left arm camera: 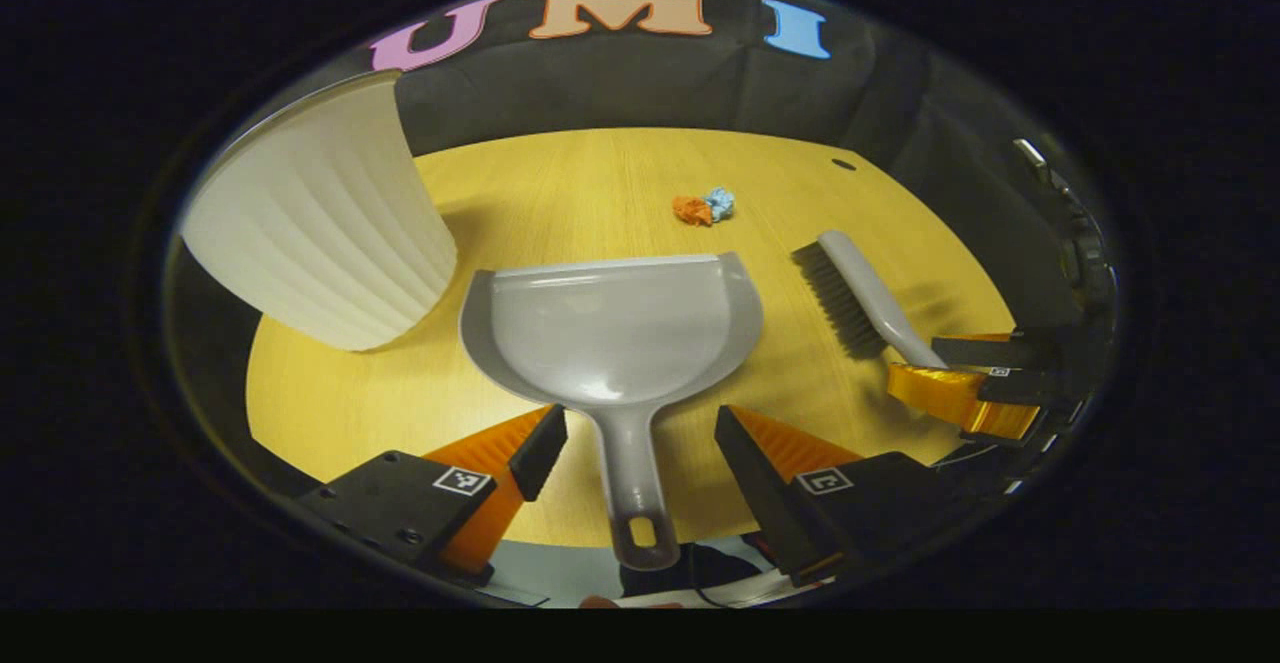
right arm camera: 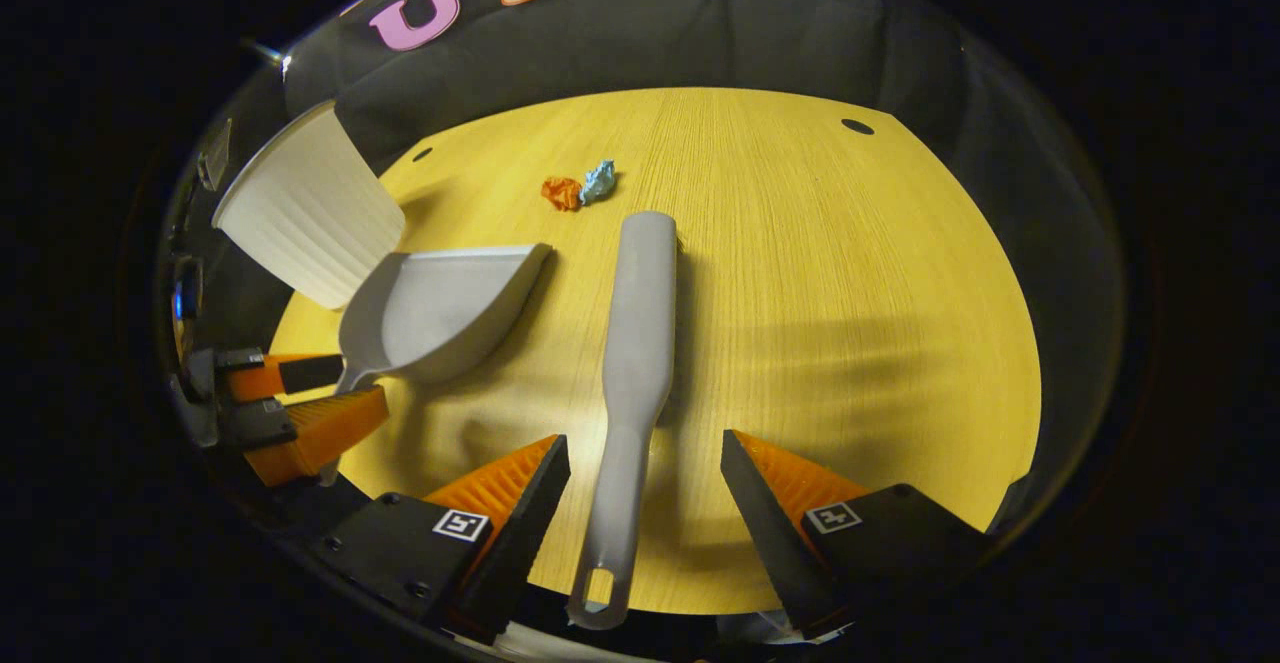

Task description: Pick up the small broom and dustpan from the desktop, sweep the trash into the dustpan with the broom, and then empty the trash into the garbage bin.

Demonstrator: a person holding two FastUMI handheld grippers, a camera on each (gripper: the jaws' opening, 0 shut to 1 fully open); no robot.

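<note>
Two claws are hanging over the table (left arm camera: 600, 173), both spread wide. One dustpan (left arm camera: 615, 328) is lying flat near the table's near edge, its handle running between the fingers of the left claw (left arm camera: 640, 438) without either touching it. One broom (right arm camera: 635, 363) is lying beside it, its handle sitting in the gap of the right claw (right arm camera: 645, 468), untouched. Two crumpled scraps, one orange (left arm camera: 692, 210) and one blue (left arm camera: 719, 203), are resting together toward the far edge. One white ribbed bin (left arm camera: 320, 218) is standing at the left edge.
</note>
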